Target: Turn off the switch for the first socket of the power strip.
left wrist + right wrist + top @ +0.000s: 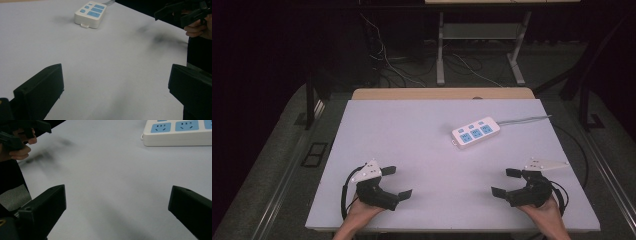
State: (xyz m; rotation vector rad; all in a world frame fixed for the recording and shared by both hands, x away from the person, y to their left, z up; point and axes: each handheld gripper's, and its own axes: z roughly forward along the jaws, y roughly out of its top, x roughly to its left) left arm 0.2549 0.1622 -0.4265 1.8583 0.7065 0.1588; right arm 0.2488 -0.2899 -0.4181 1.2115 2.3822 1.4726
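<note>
A white power strip (475,132) with blue sockets lies right of centre on the white table (412,145), its grey cable running off to the right. It appears far ahead in the left gripper view (91,14) and at the upper right in the right gripper view (178,132). My left gripper (397,181) rests near the front left edge, jaws wide apart, nothing between them (116,85). My right gripper (506,182) sits near the front right edge, also open and empty (117,207). Both point inward toward each other.
A wooden strip (442,93) runs along the table's far edge. Beyond it stand desk legs (440,50) and loose cables on the floor. A black cable (579,150) loops off the table's right side.
</note>
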